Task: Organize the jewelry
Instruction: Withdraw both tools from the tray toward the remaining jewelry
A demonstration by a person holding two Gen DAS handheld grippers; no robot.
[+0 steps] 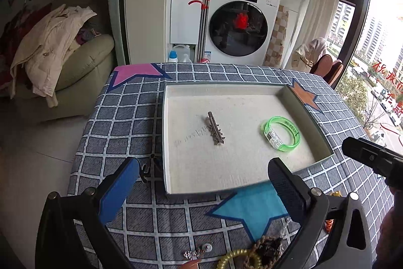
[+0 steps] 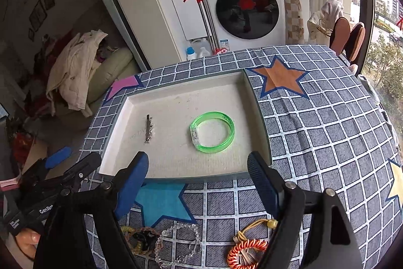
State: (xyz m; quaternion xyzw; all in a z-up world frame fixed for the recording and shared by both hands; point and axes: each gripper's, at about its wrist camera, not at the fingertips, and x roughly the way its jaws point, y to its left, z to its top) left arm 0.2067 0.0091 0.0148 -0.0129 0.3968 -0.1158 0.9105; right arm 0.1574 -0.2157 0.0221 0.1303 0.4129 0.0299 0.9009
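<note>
I see the tray (image 2: 259, 117) holding a clip (image 2: 148, 129) and bangle (image 2: 212, 131); both my grippers, left (image 1: 201, 183) and right (image 2: 197, 175), have fingers apart, holding nothing.

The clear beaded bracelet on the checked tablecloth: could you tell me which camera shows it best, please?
The right wrist view: the clear beaded bracelet shows as nearly a full loop on the checked tablecloth. The left wrist view shows it nowhere I can tell.

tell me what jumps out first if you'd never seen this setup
The neon green bangle lies flat in the right half of the shallow white tray, with a silver hair clip to its left. Loose bracelets, including an orange coiled one, wait on the checked tablecloth nearer the open grippers.
</note>
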